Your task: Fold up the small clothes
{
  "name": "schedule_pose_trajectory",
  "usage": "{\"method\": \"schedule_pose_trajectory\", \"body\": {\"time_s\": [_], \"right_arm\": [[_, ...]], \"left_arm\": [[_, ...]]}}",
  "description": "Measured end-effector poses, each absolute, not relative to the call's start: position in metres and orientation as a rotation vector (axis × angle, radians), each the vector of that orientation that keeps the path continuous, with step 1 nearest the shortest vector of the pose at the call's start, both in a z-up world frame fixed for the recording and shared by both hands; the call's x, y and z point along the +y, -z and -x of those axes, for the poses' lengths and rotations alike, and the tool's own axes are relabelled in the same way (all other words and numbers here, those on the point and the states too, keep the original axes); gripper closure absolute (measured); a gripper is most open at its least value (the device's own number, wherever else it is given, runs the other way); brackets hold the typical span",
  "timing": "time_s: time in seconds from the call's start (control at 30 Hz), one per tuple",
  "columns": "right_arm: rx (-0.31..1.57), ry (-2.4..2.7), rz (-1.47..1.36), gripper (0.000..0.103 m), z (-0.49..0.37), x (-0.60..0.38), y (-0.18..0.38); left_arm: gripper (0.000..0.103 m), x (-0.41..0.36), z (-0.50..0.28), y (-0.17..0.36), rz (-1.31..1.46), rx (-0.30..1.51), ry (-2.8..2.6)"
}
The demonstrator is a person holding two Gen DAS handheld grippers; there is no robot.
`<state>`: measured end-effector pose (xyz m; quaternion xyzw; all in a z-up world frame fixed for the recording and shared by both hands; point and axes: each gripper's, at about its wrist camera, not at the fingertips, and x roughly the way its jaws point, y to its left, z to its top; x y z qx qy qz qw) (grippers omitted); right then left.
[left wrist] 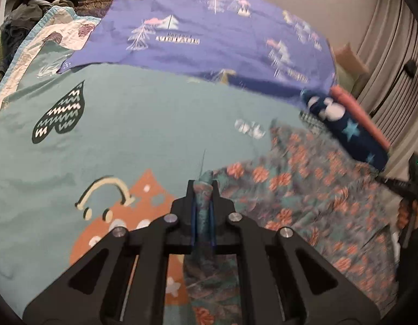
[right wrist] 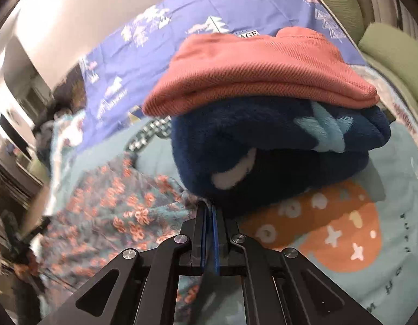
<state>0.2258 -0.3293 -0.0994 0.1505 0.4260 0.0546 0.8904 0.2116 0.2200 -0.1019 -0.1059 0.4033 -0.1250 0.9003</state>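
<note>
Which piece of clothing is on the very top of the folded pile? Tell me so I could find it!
Look at the teal bedspread with the orange cartoon patch, in front of the purple tree-print sheet. A folded pile sits there: a fluffy navy garment with pale blue stars, and the coral-pink knit lies on top. It is the only plain, ribbed, one-colour piece; the flowery cloth beside it is patterned.

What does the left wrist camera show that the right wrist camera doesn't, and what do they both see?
Only the left wrist view shows the dark heart print on the teal bedspread.

Only the right wrist view shows the green cushions, and shows clearly the pink folded garment resting on the navy fleece.

Both show the floral garment, each gripper, left and right, shut on it, plus the purple tree-print sheet.
</note>
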Motion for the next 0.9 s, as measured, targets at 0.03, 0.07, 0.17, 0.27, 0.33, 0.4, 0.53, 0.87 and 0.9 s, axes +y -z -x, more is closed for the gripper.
{"method": "schedule_pose_trajectory", "body": {"time_s": [0.03, 0.07, 0.17, 0.27, 0.33, 0.4, 0.53, 0.87, 0.9], "right_arm": [[0.906, -0.13, -0.308, 0.096, -0.224, -0.334, 0.103], [0.927, -0.14, -0.322, 0.092, -0.224, -0.335, 0.107], [0.958, -0.155, -0.405, 0.081, -0.212, -0.342, 0.11], [0.935, -0.173, -0.369, 0.08, -0.178, -0.343, 0.1], [0.923, -0.203, -0.316, 0.08, -0.154, -0.333, 0.089], [0.914, -0.247, -0.25, 0.078, -0.129, -0.323, 0.082], [0.923, -0.3, -0.056, 0.056, -0.099, -0.279, 0.084], [0.953, -0.035, -0.318, 0.077, -0.092, -0.331, 0.119], [0.952, -0.039, -0.305, 0.076, -0.089, -0.331, 0.118]], "left_arm": [[0.093, 0.22, -0.211, 0.105, 0.23, 0.842, 0.26], [0.092, 0.223, -0.209, 0.107, 0.25, 0.846, 0.258], [0.081, 0.233, -0.2, 0.108, 0.333, 0.851, 0.234], [0.077, 0.241, -0.181, 0.094, 0.345, 0.835, 0.209], [0.071, 0.243, -0.16, 0.081, 0.337, 0.814, 0.228], [0.057, 0.238, -0.139, 0.07, 0.333, 0.8, 0.285], [0.047, 0.218, -0.118, 0.068, 0.33, 0.819, 0.377], [0.101, 0.198, -0.115, 0.104, 0.287, 0.987, 0.209], [0.101, 0.202, -0.11, 0.101, 0.287, 0.974, 0.2]]}}
